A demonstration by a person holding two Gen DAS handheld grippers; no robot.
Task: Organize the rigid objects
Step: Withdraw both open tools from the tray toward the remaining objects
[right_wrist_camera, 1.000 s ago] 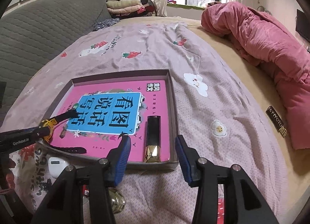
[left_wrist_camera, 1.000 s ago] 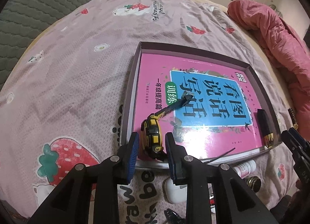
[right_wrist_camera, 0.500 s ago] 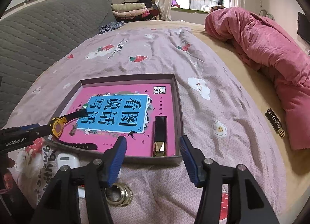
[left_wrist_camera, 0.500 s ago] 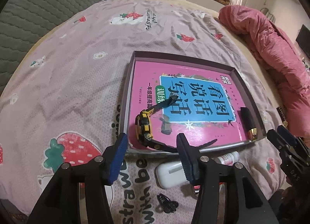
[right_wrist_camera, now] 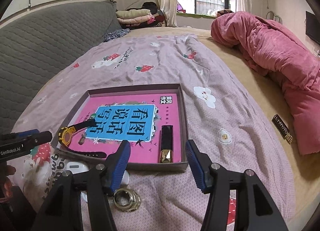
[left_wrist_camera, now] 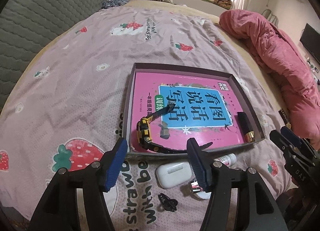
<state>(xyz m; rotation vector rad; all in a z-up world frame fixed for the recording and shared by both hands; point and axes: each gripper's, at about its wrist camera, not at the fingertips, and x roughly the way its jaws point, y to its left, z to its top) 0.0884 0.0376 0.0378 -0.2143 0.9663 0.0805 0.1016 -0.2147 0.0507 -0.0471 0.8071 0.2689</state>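
A shallow grey box (left_wrist_camera: 248, 101) (right_wrist_camera: 185, 115) lies on the bed with a pink book (left_wrist_camera: 180, 83) (right_wrist_camera: 132, 99) inside. On the book rest a yellow-and-black watch (left_wrist_camera: 144, 131) (right_wrist_camera: 66, 134) at the near left corner and a black lipstick with a gold end (left_wrist_camera: 246, 125) (right_wrist_camera: 166, 143) at the right. My left gripper (left_wrist_camera: 158, 161) hovers above the box's near edge, its jaws opening, nothing between them. My right gripper (right_wrist_camera: 157, 164) stands open in front of the lipstick, holding nothing.
In front of the box lie a white earbud case (left_wrist_camera: 173, 174) (right_wrist_camera: 77, 166), a small white bottle (left_wrist_camera: 226, 159), a metal nut (right_wrist_camera: 126, 201) and a black clip (left_wrist_camera: 167, 202). A rolled pink quilt (right_wrist_camera: 280, 55) fills the right side. A grey headboard (right_wrist_camera: 40, 37) stands left.
My left gripper let go of the watch, opened wide and pulled back and up. My right gripper opened wider and drew slightly back from the lipstick, which stays in the box.
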